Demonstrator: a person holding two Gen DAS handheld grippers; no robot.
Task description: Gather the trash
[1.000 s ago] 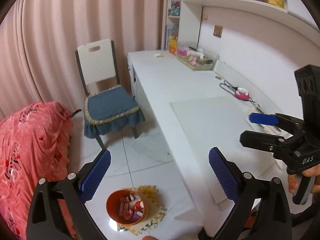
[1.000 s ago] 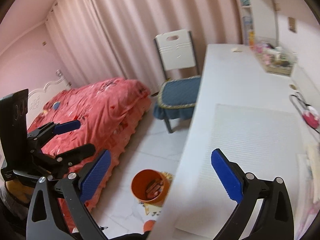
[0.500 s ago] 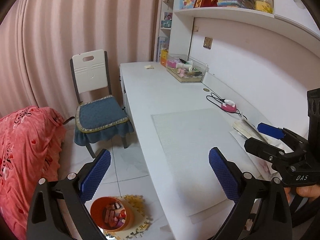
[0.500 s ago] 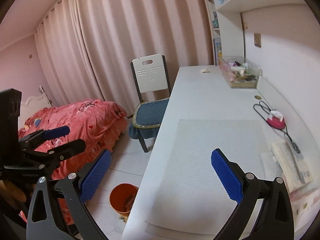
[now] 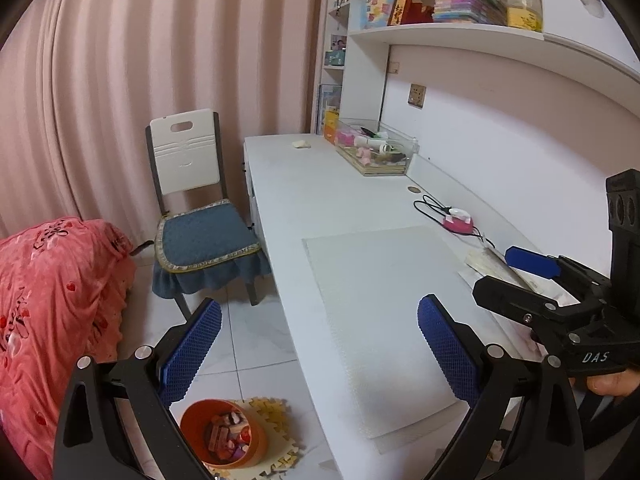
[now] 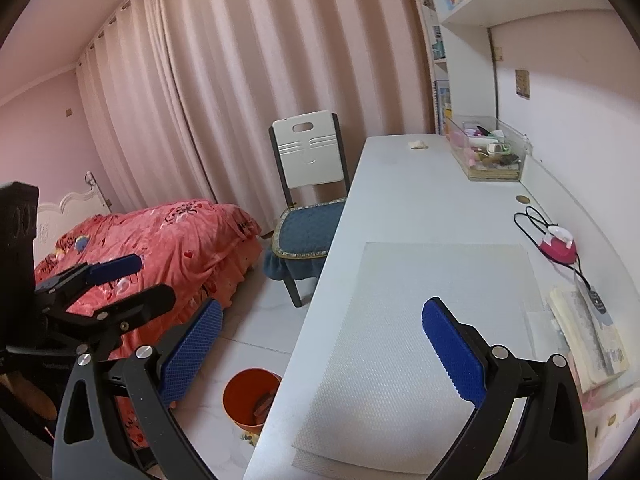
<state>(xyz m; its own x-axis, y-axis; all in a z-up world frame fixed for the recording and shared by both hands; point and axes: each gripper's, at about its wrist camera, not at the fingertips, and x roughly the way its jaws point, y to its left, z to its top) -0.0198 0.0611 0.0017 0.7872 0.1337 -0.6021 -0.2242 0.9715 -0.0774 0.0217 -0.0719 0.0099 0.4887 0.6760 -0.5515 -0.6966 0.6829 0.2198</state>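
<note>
An orange bin (image 5: pixel 222 432) with several scraps inside stands on the floor beside the white desk (image 5: pixel 320 200); it also shows in the right wrist view (image 6: pixel 250 396). A small crumpled scrap (image 5: pixel 301 144) lies at the desk's far end, also seen in the right wrist view (image 6: pixel 417 144). My left gripper (image 5: pixel 320 348) is open and empty above the desk's front edge. My right gripper (image 6: pixel 320 348) is open and empty over the grey mat (image 6: pixel 420 328). Each gripper shows in the other's view, the right one (image 5: pixel 516 276) and the left one (image 6: pixel 136 280).
A chair with a blue cushion (image 5: pixel 204 232) stands by the desk. A red-covered bed (image 6: pixel 160 240) is at the left. On the desk are a clear box of odds and ends (image 5: pixel 372 152), a pink corded device (image 6: pixel 558 246) and papers (image 6: pixel 588 332). A foam puzzle mat (image 5: pixel 272 412) lies under the bin.
Both grippers have risen and tilted up, so the views now take in more of the desk, chair and shelves. Both stay open and empty.
</note>
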